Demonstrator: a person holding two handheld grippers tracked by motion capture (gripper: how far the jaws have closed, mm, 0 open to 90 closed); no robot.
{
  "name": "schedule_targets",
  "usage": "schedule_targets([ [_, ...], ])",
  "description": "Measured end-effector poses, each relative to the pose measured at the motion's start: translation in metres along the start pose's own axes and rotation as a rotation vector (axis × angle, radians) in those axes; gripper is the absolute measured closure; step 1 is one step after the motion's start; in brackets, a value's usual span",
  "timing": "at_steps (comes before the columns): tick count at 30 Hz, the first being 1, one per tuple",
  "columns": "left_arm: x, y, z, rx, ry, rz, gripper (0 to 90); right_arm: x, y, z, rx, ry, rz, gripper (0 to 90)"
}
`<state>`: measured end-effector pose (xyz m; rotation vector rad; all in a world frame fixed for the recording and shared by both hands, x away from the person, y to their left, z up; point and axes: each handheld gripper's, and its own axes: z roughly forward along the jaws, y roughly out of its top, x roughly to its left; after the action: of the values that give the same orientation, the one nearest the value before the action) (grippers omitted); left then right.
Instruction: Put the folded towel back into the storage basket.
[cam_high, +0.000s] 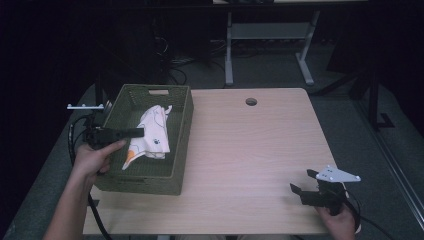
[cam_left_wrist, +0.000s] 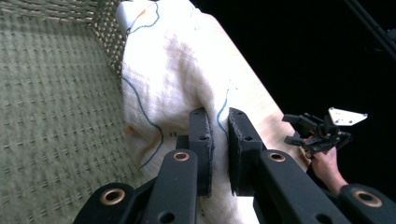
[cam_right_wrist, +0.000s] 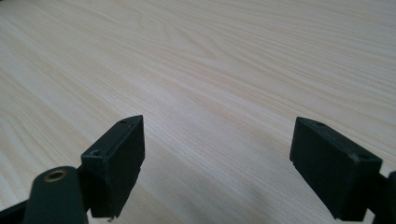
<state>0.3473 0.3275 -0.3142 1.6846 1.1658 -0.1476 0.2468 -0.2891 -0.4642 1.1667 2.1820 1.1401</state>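
Your left gripper pinches the cloth inside the basket at the table's left edge (ready for lifting); your right gripper waits open, near the front-right corner.

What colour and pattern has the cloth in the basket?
The white cloth has thin blue lines and orange patches, clearest in the left gripper view.

I count one woven basket at the left of the frame, and one white cloth in it. I hold two grippers: my left gripper at the basket, my right gripper at the lower right. One counter carries it all.
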Motion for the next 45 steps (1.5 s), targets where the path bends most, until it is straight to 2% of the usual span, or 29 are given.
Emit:
schedule_targets([
  [17,0.021,-0.005,-0.005,-0.010,0.040,-0.025,82.1,0.000,0.000,0.000,0.002,0.001,-0.001,17.7],
  [26,0.028,-0.003,-0.001,-0.002,0.044,-0.029,82.0,-0.001,0.000,0.001,0.002,0.002,-0.006,17.6],
  [35,0.033,0.000,0.009,0.021,0.043,-0.019,82.0,0.001,0.001,0.001,0.000,0.005,-0.007,17.6],
  [45,0.037,0.003,0.010,0.035,0.047,-0.009,81.8,0.001,0.000,0.001,0.006,0.003,-0.008,17.7],
])
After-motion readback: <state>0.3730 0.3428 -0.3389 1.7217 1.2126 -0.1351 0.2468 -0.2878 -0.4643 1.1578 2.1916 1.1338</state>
